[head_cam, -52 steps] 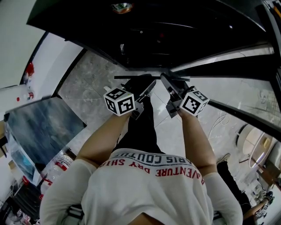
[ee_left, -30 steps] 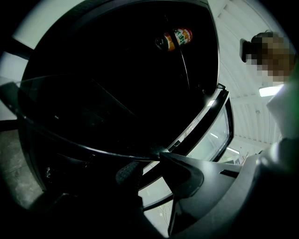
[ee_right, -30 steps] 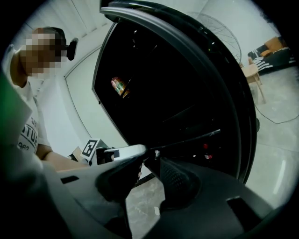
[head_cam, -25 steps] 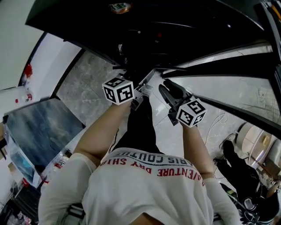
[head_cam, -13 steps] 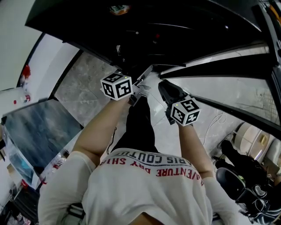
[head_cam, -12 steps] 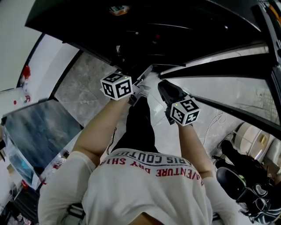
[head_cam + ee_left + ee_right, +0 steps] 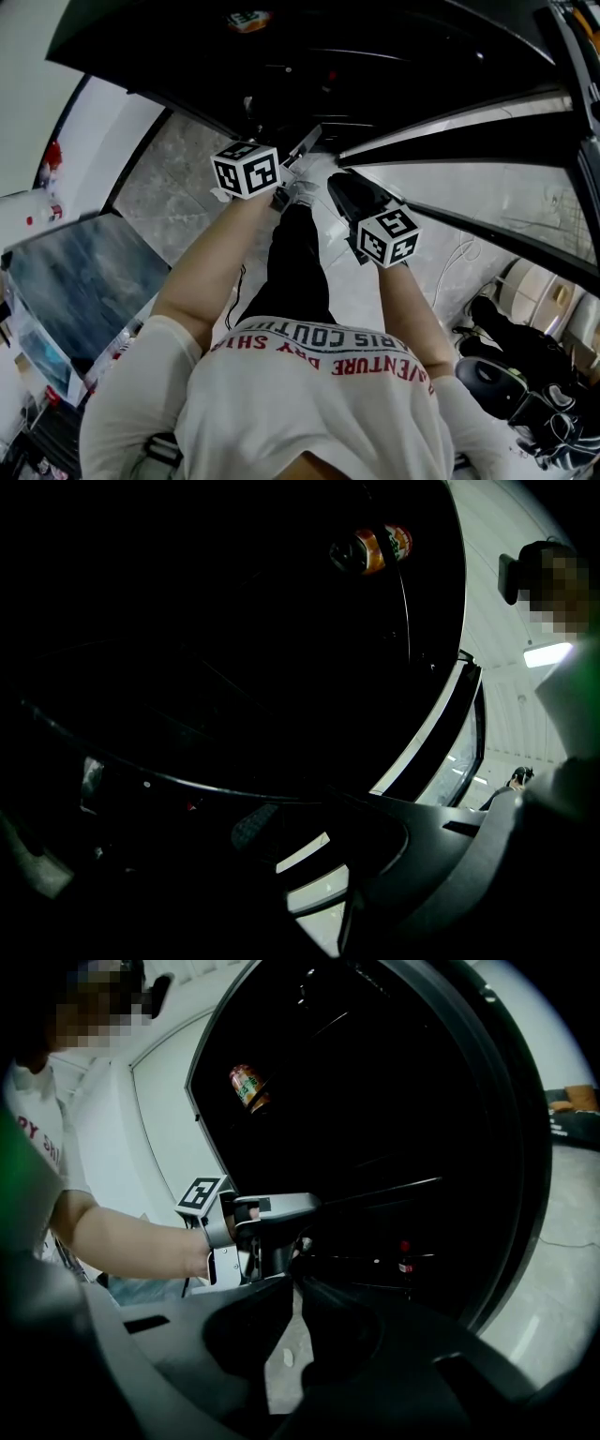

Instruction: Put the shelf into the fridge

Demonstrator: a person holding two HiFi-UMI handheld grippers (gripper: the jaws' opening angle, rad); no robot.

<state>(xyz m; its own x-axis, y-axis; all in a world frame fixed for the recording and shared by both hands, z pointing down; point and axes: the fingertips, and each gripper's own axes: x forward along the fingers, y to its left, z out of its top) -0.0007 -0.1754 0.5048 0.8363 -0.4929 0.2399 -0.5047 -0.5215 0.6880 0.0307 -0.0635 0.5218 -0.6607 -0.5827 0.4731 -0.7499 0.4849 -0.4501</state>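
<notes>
The fridge [image 7: 375, 56] stands open, and its inside is dark. The shelf [image 7: 384, 1188] is a thin dark pane lying level inside it, and its rim [image 7: 187, 782] crosses the left gripper view. My left gripper [image 7: 298, 155] reaches the fridge mouth and is shut on the shelf's front edge; the right gripper view shows it [image 7: 281, 1241] there too. My right gripper [image 7: 335, 185] hangs just right of it, a little back from the shelf. Its jaws [image 7: 295, 1279] are shut with nothing between them.
An orange can [image 7: 246, 1087] sits high in the fridge and a small red-capped bottle [image 7: 404, 1260] lower down. The open door's pale edge [image 7: 450, 112] runs to the right. A grey-blue panel [image 7: 84, 272] lies on the floor at left. Another person [image 7: 506, 375] is at lower right.
My right gripper has come off the shelf, shut its jaws and drawn back slightly. My left gripper has moved up toward the fridge with the shelf.
</notes>
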